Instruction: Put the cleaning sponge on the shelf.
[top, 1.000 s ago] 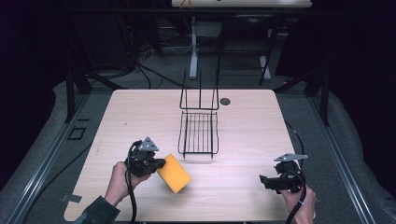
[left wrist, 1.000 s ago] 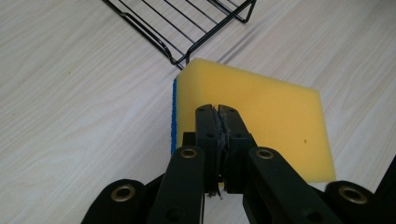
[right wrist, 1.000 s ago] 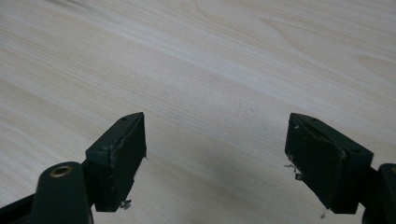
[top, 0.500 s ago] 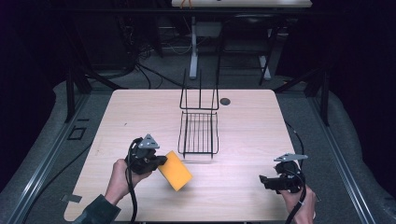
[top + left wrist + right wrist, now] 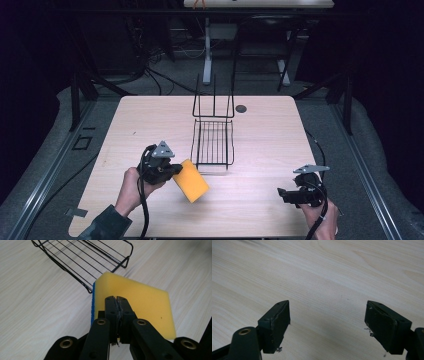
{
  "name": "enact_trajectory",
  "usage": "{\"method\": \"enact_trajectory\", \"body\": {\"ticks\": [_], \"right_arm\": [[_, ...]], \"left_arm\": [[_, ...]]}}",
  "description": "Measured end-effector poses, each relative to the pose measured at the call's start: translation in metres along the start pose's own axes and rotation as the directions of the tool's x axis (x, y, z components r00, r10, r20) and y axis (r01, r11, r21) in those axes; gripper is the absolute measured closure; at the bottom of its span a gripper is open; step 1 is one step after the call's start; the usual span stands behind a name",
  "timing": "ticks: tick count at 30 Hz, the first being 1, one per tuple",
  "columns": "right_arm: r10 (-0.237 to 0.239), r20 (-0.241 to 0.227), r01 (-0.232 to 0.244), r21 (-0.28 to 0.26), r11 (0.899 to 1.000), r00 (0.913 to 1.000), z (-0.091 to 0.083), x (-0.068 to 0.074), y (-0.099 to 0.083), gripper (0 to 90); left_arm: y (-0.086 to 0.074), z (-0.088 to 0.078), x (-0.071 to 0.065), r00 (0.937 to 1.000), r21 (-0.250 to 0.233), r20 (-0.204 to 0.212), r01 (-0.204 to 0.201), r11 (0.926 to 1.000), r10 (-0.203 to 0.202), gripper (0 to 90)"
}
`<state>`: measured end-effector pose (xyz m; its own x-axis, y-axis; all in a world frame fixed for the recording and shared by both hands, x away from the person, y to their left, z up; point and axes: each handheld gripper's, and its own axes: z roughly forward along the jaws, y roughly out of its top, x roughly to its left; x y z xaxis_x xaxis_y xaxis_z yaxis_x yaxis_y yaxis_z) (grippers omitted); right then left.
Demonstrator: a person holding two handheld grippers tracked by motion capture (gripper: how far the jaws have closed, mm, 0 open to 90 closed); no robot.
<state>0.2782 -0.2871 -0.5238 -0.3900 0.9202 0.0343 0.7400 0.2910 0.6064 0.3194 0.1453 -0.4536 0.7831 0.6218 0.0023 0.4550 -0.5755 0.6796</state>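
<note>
A yellow sponge with a blue scrub side hangs at the tips of my left gripper, tilted, near the front left of the table. In the left gripper view the two jaws are pressed together over the sponge's near corner, and the left gripper is shut on it. A black wire rack lies just beyond the sponge; its near corner almost touches the sponge. My right gripper rests low at the front right and stands open over bare wood.
The rack's upright back stands at mid-table. A small dark round disc lies beside it at the far side. The wooden tabletop has free room to the right of the rack. Cables trail from both grippers off the front edge.
My left gripper and the sponge have shifted slightly right and toward the rack. The right gripper has stayed where it was.
</note>
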Motion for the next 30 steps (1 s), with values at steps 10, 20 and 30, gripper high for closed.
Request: {"method": "enact_trajectory", "body": {"ticks": [10, 20, 30], "right_arm": [[0.004, 0.001, -0.004, 0.001, 1.0, 1.0, 0.0, -0.001, 0.0, 20.1], [0.006, -0.002, -0.006, 0.001, 1.0, 1.0, 0.001, -0.001, 0.0, 20.1], [0.0, -0.001, 0.0, 0.007, 1.0, 1.0, 0.001, -0.001, 0.001, 20.1]], "left_arm": [[0.015, -0.004, 0.002, 0.9997, -0.035, -0.018, -0.016, 0.9992, 0.016, 88.8], [0.027, -0.007, 0.009, 0.9993, -0.078, -0.037, -0.004, 0.997, 0.001, 88.9], [0.039, -0.004, 0.016, 0.9981, -0.12, -0.058, 0.015, 0.9927, -0.022, 89.0]]}}
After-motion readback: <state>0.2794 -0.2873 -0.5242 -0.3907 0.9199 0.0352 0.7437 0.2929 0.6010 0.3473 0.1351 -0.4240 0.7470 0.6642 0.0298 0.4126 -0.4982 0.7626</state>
